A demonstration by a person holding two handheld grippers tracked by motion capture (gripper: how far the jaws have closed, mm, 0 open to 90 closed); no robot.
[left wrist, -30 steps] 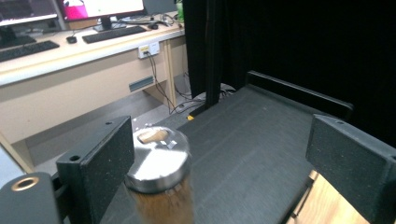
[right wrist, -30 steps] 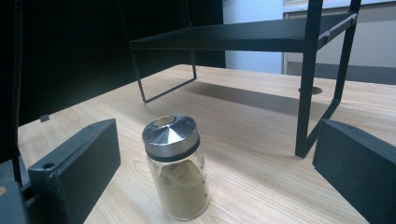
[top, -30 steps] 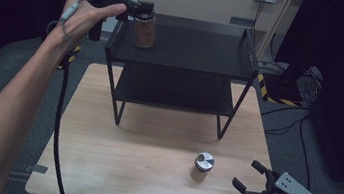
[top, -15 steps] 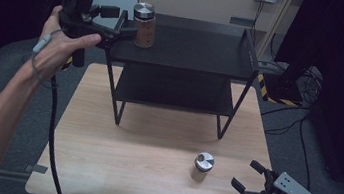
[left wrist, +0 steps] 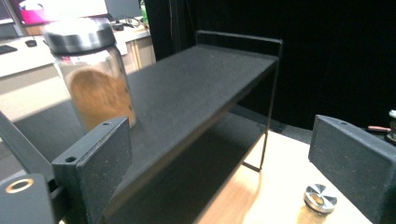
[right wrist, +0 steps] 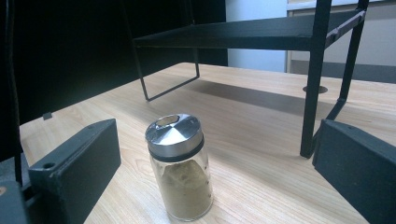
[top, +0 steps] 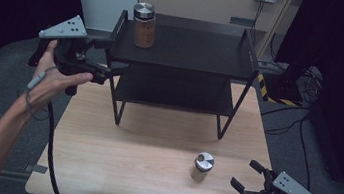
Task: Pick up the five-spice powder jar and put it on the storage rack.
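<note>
Two spice jars, shelf jar [top: 143, 24], table jar [top: 202, 167]; two released, empty grippers, left gripper [top: 110, 56], right gripper [top: 246, 175].

The counter [top: 154, 140] and black shelf rack [top: 186, 53] are seen from above and behind in the high view. The rack's top shelf is viewed closely along the left jaws; the small jar [right wrist: 180, 168], shared by all views, is seen low and near along the right jaws.

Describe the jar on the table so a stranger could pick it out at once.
Find the wooden table under the black shelf rack. The small jar stands in front of the rack, beside the right tool. Unlike the taller jar on the rack's top shelf, it sits directly on the wood.
</note>
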